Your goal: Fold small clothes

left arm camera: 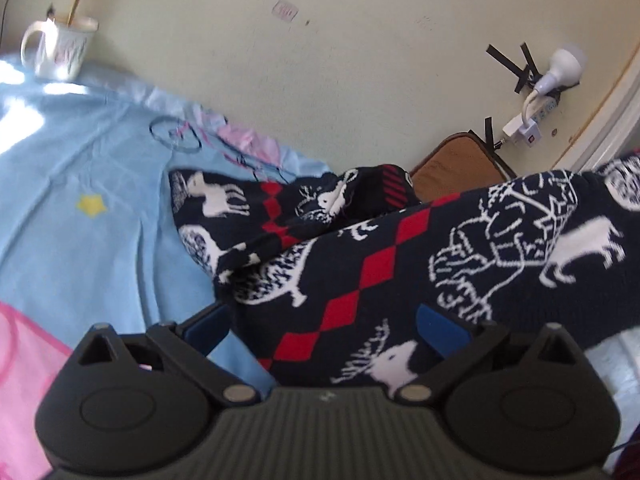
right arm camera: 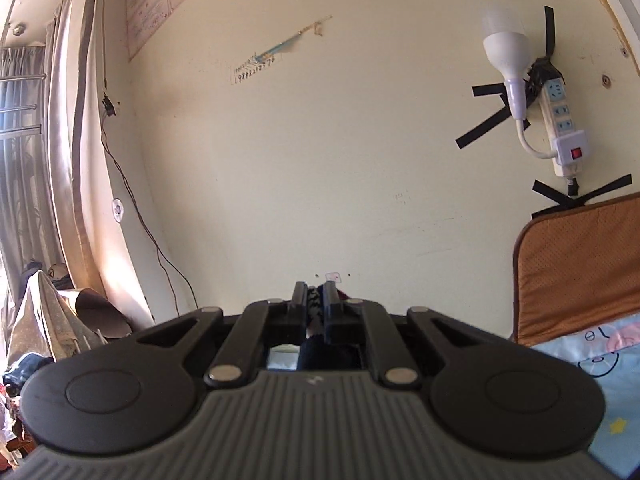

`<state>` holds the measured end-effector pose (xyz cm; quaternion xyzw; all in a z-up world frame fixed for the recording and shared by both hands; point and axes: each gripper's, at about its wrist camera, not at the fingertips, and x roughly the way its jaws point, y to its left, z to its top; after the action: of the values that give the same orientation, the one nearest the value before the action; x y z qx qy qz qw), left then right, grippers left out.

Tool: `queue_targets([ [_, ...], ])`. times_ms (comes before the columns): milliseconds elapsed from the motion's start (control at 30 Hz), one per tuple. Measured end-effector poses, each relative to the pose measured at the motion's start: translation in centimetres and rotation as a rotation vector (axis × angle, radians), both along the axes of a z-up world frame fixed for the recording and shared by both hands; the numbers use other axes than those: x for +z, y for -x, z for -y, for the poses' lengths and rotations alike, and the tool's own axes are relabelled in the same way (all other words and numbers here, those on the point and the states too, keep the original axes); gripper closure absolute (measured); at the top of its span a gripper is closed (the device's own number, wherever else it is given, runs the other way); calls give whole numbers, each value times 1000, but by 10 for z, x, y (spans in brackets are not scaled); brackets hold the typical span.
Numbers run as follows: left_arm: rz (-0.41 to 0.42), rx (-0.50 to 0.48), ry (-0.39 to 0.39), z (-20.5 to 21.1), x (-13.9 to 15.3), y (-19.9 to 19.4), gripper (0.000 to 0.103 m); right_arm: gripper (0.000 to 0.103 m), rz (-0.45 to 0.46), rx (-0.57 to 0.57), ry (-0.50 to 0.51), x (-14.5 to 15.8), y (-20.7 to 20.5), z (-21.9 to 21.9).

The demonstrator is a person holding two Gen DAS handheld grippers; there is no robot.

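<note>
The L gripper (left arm camera: 324,320) is held wide open, its 2 blue pads astride the navy reindeer sweater (left arm camera: 400,248) w/o pinching it (the knit lies draped on the blue sheet (left arm camera: 80,208)). The R gripper (right arm camera: 316,300) is clamped shut on a fold of dark knit, raised toward the wall (right arm camera: 320,160).

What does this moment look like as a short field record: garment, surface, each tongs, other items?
garment: navy reindeer-pattern knit, rumpled, partly lifted
surface: light blue sheet
left tongs: open, knit draped between fingers
right tongs: shut on dark fabric, facing wall
other items: white mug; power strip taped to wall
</note>
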<state>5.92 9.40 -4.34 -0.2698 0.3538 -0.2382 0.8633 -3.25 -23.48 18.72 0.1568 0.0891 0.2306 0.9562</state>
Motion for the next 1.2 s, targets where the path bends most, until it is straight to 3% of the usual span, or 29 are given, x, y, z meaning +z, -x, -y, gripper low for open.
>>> queue_targets([
  [33,-23,-11,37,-1,-4,-6,22,100,13,-2,-7,3,4,1],
  [100,-79,-12,25,2,-7,-22,92,100,67,-8,-26,8,17,7],
  [133,-93,1,-2,4,-6,-27,102,100,93,-12,-29,12,30,10],
  [200,-52,37,-60,4,3,-31,100,100,121,-30,10,14,45,18],
  [267,19,73,-149,7,17,-31,99,100,125,-116,101,11,50,25],
  [333,101,112,-272,16,33,-30,86,99,78,-169,163,1,39,30],
  [400,158,116,-384,32,44,-31,45,95,15,-198,198,-16,21,30],
  [433,186,105,-420,40,46,-30,38,90,-14,-207,222,-27,11,26],
  [500,242,65,-492,62,47,-28,16,58,-79,-233,276,-56,-18,23],
  [533,262,46,-531,74,45,-29,13,39,-119,-236,304,-76,-37,22],
  [567,285,28,-580,89,41,-29,10,36,-156,-232,328,-91,-54,21],
  [667,309,-5,-696,124,30,-42,11,36,-302,-199,422,-141,-115,14],
  [733,304,-20,-728,139,21,-58,16,36,-366,-170,446,-165,-150,12],
  [767,297,-24,-741,145,17,-66,25,36,-395,-156,443,-173,-166,13],
  [800,285,-25,-761,149,11,-77,52,36,-437,-131,427,-182,-182,13],
  [833,265,-26,-780,151,6,-86,67,36,-491,-99,407,-194,-193,12],
  [867,234,-28,-778,147,3,-96,93,42,-534,-84,387,-203,-204,13],
  [900,209,-12,-752,139,3,-104,93,55,-567,-69,360,-210,-211,15],
  [933,200,8,-710,127,7,-107,93,93,-593,-67,333,-213,-217,18],
  [1000,226,109,-662,94,23,-104,94,92,-534,-159,269,-195,-209,32],
  [1100,268,315,-599,26,53,-90,94,92,-403,-263,63,-152,-175,80],
  [1200,210,498,-509,-46,66,-71,94,92,-299,-387,-12,-129,-126,108],
])
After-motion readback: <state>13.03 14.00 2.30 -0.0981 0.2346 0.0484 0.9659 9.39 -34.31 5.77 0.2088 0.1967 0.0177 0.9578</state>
